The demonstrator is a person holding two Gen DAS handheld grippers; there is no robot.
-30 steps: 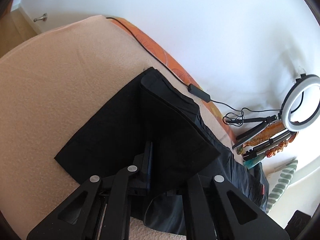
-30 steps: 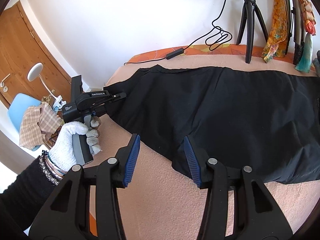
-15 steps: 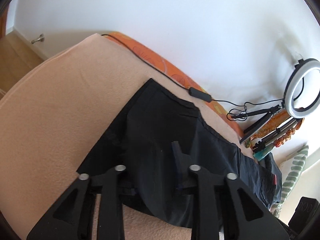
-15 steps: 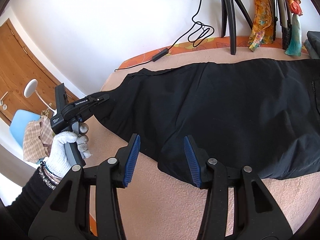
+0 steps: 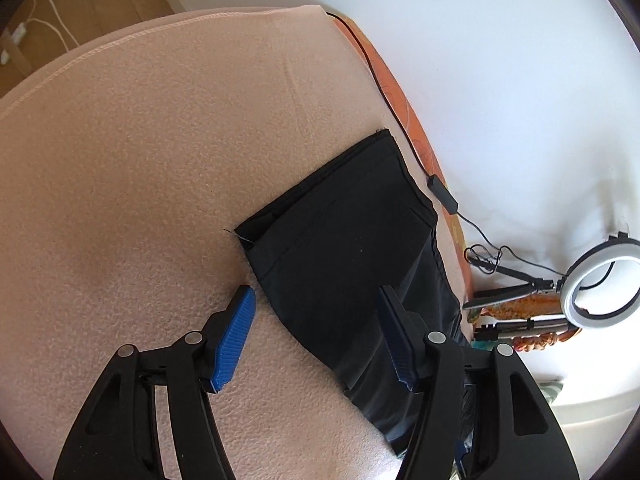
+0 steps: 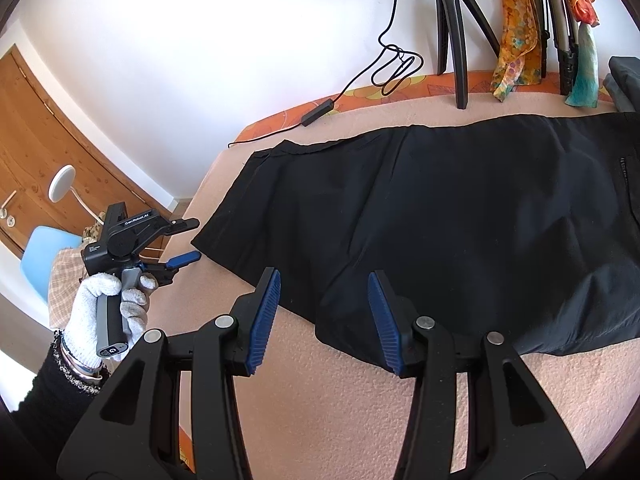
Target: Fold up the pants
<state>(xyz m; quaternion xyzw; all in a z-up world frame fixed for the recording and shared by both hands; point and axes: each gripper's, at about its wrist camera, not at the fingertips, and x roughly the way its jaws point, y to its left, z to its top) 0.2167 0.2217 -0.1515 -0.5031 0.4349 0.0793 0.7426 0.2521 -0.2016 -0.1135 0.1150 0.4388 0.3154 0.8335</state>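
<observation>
The black pants (image 6: 440, 216) lie flat on a peach blanket (image 6: 360, 420), legs folded one over the other, hems at the left. In the left wrist view the hem end (image 5: 340, 240) lies just ahead. My left gripper (image 5: 316, 340) is open and empty, hovering by the hem's near corner; it also shows in the right wrist view (image 6: 188, 240), held by a white-gloved hand off the hem corner. My right gripper (image 6: 322, 316) is open and empty above the pants' near edge.
A black cable with an inline switch (image 6: 316, 112) runs along the orange bed edge by the white wall. A tripod (image 6: 452, 32), scarves (image 6: 516, 28) and a ring light (image 5: 600, 280) stand at the back. A blue chair (image 6: 44, 256) and wooden door (image 6: 36, 128) are left.
My left gripper has let go of the pant hem, opened, and drawn back off its corner. The hem now lies flat on the blanket. My right gripper stays open at the near edge.
</observation>
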